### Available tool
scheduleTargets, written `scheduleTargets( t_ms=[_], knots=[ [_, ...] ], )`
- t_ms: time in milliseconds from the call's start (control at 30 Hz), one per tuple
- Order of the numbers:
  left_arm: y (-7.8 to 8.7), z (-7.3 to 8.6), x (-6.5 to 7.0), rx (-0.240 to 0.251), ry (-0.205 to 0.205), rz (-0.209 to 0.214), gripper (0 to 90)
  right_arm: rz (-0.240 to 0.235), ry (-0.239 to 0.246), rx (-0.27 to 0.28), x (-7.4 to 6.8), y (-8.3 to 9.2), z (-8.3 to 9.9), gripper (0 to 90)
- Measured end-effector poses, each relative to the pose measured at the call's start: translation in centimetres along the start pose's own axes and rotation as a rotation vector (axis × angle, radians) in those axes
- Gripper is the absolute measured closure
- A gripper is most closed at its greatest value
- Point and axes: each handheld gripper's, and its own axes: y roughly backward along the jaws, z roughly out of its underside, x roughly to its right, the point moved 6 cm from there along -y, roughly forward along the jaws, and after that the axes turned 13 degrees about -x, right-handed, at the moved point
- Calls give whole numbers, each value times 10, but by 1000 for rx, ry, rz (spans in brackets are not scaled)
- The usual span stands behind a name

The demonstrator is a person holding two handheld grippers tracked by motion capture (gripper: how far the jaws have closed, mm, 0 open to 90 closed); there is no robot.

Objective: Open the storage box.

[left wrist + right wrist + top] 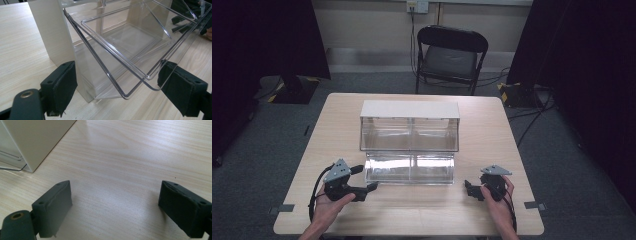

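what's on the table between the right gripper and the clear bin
Nothing: the right gripper and the clear bin are parted by bare table. The high view shows the gap; the right gripper view shows bare wood ahead of its open jaws.

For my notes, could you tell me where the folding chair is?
In the high view, the black folding chair stands on the floor beyond the table's far edge.

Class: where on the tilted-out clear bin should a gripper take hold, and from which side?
Grip the clear bin by its thin front rim, coming from the person's side of the table: the bin leans out that way, and the open left gripper already faces that rim.
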Motion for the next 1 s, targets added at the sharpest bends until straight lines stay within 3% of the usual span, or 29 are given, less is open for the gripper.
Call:
scheduleTargets(
  t_ms=[1000],
  knots=[
    [1,-6,5,15,1,14,152,1,3,-3,0,0,0,101]
  ],
)
